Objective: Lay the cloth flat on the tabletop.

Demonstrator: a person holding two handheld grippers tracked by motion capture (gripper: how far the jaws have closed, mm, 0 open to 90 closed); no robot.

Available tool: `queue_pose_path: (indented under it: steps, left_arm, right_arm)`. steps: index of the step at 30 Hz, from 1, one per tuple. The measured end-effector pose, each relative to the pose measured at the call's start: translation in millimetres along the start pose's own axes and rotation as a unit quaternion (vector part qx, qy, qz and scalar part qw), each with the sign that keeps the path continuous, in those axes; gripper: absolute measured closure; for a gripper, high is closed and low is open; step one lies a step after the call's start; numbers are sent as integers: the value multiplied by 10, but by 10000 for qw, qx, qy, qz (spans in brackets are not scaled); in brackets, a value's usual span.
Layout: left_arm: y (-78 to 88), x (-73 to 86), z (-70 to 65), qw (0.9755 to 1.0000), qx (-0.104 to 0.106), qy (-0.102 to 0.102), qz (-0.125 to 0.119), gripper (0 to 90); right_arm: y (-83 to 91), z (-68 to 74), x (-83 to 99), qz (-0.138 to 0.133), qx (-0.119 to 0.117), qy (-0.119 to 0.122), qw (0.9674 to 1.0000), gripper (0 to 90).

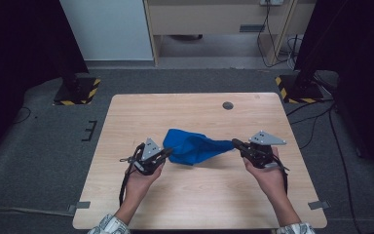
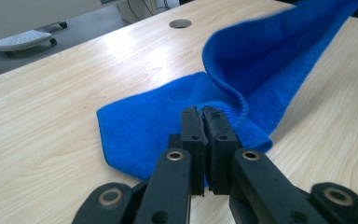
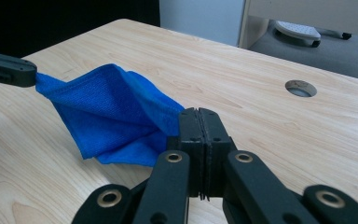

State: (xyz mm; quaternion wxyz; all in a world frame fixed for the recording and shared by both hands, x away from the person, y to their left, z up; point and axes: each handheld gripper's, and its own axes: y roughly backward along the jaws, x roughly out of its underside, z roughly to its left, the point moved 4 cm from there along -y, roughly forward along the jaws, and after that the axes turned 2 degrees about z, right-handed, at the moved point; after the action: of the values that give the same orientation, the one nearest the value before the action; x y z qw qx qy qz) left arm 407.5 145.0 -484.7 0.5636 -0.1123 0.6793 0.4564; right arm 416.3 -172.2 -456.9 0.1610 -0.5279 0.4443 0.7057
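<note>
Work in hand: handling a blue microfibre cloth point(image 1: 192, 146) on a light wood-grain counter point(image 1: 195, 200), most likely to spread or fold it.

Gripper state:
- Left gripper point(image 1: 166, 152): jaws pressed together, pinching a hemmed edge of the cloth. In the left gripper view the pads meet on the stitched border point(image 2: 204, 122).
- Right gripper point(image 1: 235, 143): jaws pressed together, pinching the opposite end of the cloth. In the right gripper view the fabric point(image 3: 116, 112) runs straight into the closed pads point(image 3: 199, 122).

Position of the cloth: it hangs between the two grippers near the middle of the counter. The ends are raised by the grips; the middle sags, and its lower fold appears to rest on or sit just above the counter surface. The cloth is still bunched and partly doubled over, not flat.

Progress, as a judgement:
- Done: both ends are secured, one in each gripper.
- Left: the cloth is not yet taut or laid out. The grippers would need to draw apart to remove the sag, then either lay the cloth flat or bring the ends together for a fold.

Containers: none on the counter. The one other feature is a round cable port point(image 1: 228, 105) near the far edge, and nothing sits in it.
</note>
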Motion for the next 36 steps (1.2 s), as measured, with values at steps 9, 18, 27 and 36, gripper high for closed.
queue_pose_path:
  steps: [9,18,27,36]
  left_arm:
    - [126,-277,8,9994,103,230,-223,872]
    - [28,-521,113,9995,15,280,-153,872]
    - [94,-764,51,9997,-9,81,-251,872]
    - [168,-763,130,9995,-59,147,-282,873]
  right_arm:
    - [121,-68,-92,-134,-28,-76,9999,894]
    - [206,-162,-210,-126,61,115,9998,894]
    - [190,-238,-294,-172,70,104,9998,894]
    - [194,-288,-301,-182,56,66,9998,894]
